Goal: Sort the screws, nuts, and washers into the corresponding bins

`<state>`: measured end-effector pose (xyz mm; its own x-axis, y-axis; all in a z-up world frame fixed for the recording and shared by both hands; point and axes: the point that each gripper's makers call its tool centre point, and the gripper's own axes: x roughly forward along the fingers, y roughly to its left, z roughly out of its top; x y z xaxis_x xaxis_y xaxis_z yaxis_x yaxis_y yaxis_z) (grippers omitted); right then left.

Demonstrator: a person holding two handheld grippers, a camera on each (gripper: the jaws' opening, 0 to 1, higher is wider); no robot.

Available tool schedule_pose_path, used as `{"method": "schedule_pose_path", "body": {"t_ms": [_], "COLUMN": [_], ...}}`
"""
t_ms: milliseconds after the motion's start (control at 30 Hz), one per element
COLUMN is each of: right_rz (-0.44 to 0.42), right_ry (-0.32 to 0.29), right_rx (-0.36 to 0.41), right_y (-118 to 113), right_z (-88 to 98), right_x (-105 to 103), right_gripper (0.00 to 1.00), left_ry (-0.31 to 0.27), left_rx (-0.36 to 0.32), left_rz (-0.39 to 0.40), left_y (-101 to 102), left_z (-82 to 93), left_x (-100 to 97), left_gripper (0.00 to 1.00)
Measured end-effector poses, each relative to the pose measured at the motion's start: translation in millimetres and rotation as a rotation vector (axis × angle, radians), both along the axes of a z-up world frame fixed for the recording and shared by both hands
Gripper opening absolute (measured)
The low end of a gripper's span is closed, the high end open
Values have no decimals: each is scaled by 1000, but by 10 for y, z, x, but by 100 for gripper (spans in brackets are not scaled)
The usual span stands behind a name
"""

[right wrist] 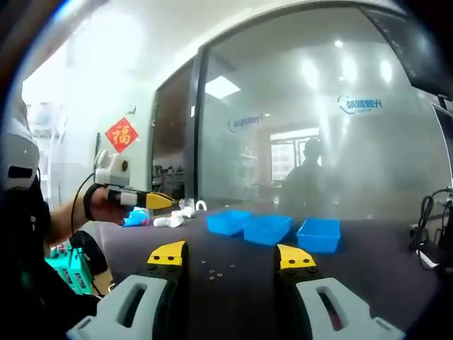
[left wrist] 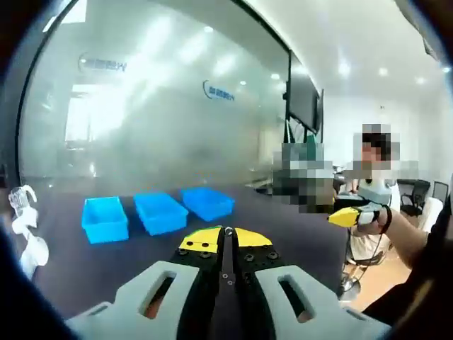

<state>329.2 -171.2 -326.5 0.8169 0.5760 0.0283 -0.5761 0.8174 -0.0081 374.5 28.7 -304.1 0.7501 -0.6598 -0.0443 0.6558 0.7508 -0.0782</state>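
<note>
Three blue bins stand in a row on the dark table (left wrist: 297,234): left bin (left wrist: 105,219), middle bin (left wrist: 160,211), right bin (left wrist: 207,202). My left gripper (left wrist: 226,239) hovers in front of them, its yellow-tipped jaws pressed together with nothing between them. In the right gripper view the same bins (right wrist: 267,228) sit beyond several small screws, nuts and washers (right wrist: 212,270) scattered on the table. My right gripper (right wrist: 232,255) stands open above that scatter, holding nothing. The left gripper (right wrist: 157,200), held by a hand, comes in from the left.
White plastic pieces (right wrist: 175,218) lie at the table's far left; white hooks (left wrist: 25,223) hang at the left edge. A glass wall runs behind the table. A person (left wrist: 371,188) sits at the back right. The right gripper (left wrist: 347,216) shows at the right.
</note>
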Motion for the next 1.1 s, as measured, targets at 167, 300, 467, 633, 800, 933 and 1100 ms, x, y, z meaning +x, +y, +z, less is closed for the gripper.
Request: {"method": "schedule_pose_path", "body": {"t_ms": [167, 300, 467, 633, 800, 933, 1100], "right_rz": [5, 6, 3, 3, 4, 1, 1], "right_ry": [-5, -9, -4, 1, 5, 1, 0], "right_rx": [-3, 3, 6, 10, 7, 9, 12], "right_y": [11, 5, -14, -12, -5, -16, -25], "right_z": [20, 38, 19, -2, -17, 9, 12], "right_x": [5, 5, 11, 8, 7, 7, -6], "right_gripper": [43, 43, 43, 43, 43, 43, 43], "left_ry": [-28, -34, -53, -43, -44, -47, -47], "left_rx": [-5, -27, 0, -33, -56, -53, -2], "left_rz": [83, 161, 242, 285, 300, 336, 354], "left_y": [219, 472, 744, 901, 926, 947, 937], "left_z": [19, 35, 36, 80, 202, 257, 216], "left_x": [243, 537, 908, 1312, 1596, 1868, 2210], "left_gripper": [5, 5, 5, 5, 5, 5, 5]}}
